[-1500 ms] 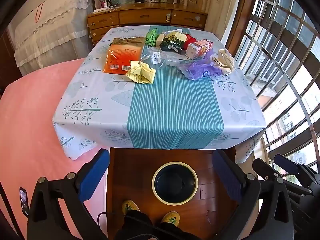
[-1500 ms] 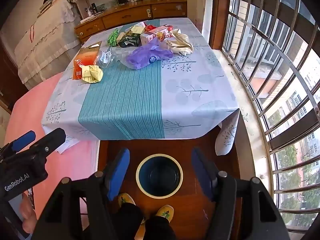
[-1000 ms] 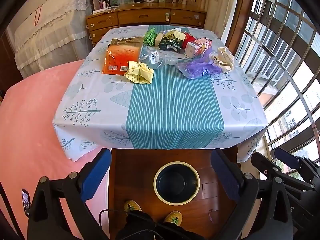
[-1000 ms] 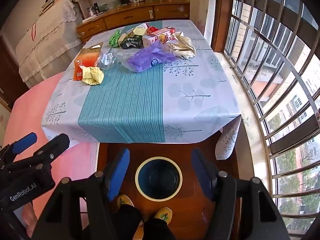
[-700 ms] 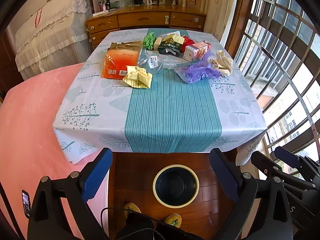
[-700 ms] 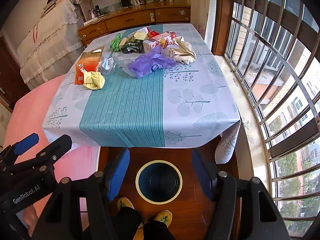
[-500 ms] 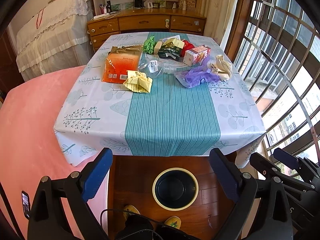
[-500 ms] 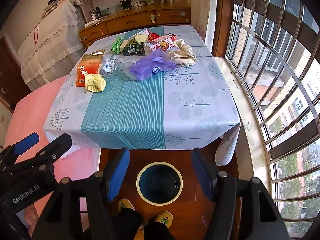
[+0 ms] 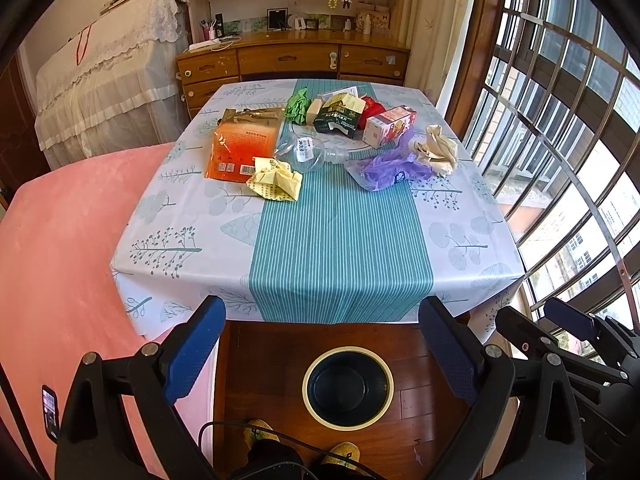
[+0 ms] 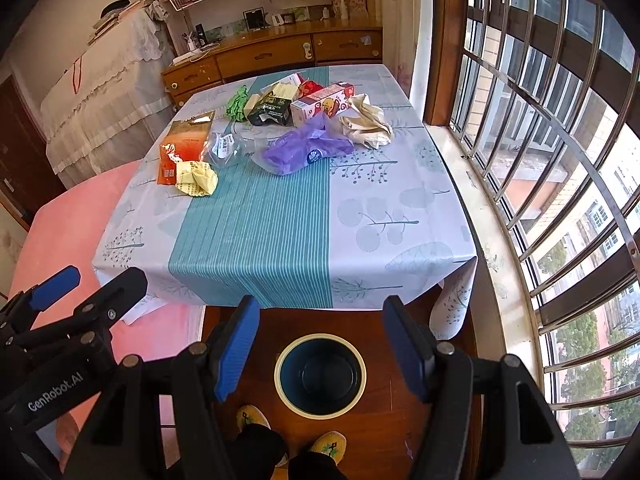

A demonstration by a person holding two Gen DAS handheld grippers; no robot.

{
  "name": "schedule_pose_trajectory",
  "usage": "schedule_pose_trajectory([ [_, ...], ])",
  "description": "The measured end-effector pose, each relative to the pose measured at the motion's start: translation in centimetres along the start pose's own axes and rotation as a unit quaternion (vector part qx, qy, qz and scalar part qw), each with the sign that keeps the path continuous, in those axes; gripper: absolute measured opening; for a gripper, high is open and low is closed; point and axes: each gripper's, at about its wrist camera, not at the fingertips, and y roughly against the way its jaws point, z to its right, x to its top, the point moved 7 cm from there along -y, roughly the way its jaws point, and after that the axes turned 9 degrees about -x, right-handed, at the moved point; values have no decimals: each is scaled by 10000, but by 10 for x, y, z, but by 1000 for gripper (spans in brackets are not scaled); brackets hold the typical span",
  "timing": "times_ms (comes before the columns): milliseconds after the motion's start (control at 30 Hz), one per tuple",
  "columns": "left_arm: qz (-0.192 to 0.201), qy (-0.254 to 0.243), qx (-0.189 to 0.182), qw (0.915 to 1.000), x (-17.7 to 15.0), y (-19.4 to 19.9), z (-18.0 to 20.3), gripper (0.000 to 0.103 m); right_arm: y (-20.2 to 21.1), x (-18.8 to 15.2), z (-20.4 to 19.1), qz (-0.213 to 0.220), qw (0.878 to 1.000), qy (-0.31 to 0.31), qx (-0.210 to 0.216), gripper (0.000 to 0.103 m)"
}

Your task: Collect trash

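Collection is judged not yet begun. Both the left tool (image 9: 322, 340) and right tool (image 10: 322, 342) are held wide, empty. Trash (image 9: 276, 179) lies far ahead on the bench (image 9: 340, 232) (bin (image 9: 348, 388) directly below); a forward reach is called for.

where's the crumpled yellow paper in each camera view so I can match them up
Left wrist view: the crumpled yellow paper lies left of centre in the upper half, at the near corner of the orange packet.
Right wrist view: the crumpled yellow paper lies further left, again by the orange packet.
Shared landmark: the bin on the floor, bottom centre in both.
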Motion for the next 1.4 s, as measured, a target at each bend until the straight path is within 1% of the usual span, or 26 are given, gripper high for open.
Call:
schedule_pose_trajectory([
  [800,152,-45,48,9999,12,22,9,96,20,10,1,210,9998,17,52,65],
  [1067,287,54,28,9996,19,32,6,96,23,19,-6,271,9994,134,146,65],
  [1400,409,230,197,9987,30,38,-12,96,19,35,-29,350,9983,379,265,65],
])
